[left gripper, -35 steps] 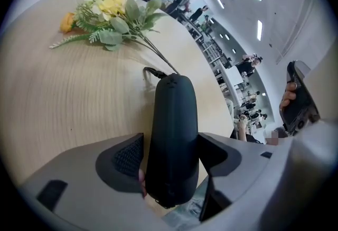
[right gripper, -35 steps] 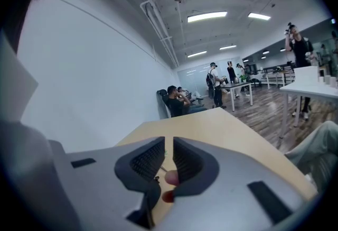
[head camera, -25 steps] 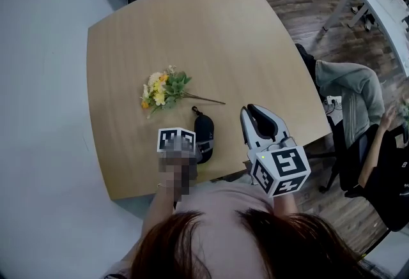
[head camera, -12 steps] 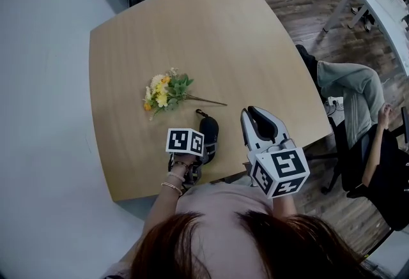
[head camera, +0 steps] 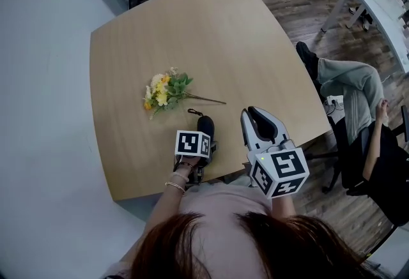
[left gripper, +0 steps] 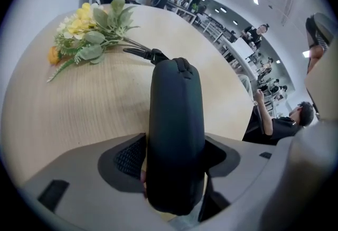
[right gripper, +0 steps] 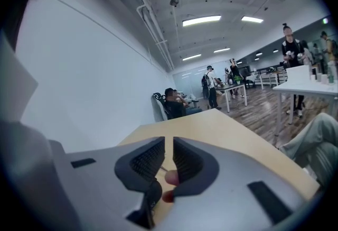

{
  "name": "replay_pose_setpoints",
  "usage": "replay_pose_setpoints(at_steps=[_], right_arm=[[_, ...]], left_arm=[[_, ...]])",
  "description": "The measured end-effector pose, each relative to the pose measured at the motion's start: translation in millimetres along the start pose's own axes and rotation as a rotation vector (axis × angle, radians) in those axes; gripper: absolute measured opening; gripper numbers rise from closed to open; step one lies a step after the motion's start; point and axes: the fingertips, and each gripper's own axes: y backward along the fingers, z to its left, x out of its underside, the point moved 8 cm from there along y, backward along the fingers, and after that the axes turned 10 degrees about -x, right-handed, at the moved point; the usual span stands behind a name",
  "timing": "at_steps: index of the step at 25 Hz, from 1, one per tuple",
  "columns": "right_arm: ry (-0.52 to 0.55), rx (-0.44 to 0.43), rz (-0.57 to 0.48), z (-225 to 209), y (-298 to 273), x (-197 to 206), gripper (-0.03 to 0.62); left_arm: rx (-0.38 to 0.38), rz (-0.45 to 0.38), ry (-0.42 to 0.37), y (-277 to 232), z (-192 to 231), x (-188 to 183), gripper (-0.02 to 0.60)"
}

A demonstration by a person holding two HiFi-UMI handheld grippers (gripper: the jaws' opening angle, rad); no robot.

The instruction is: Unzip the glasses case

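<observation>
A black glasses case lies on the wooden table near its front edge, its far end with a short strap pointing toward the flowers. My left gripper points steeply down over the case's near end. In the left gripper view the case fills the gap between the jaws, which are closing, and both pads lie against its sides. My right gripper hovers to the right of the case, shut with nothing in it; its jaws show only a thin slit.
A small bunch of yellow flowers with green leaves lies just beyond the case. The table's front edge runs right under my hands. A seated person is beyond the table's right corner, and other people sit at the far side.
My left gripper has shifted right and rolled, so its marker cube now sits over the case's near end. The right gripper has stayed where it was.
</observation>
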Motion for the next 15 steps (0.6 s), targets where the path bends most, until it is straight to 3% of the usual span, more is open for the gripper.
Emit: replay_pose_setpoints(at_steps=[15], right_arm=[[0.021, 0.019, -0.015, 11, 23, 5, 0.054]], left_arm=[[0.13, -0.116, 0.128, 4, 16, 9, 0.275]])
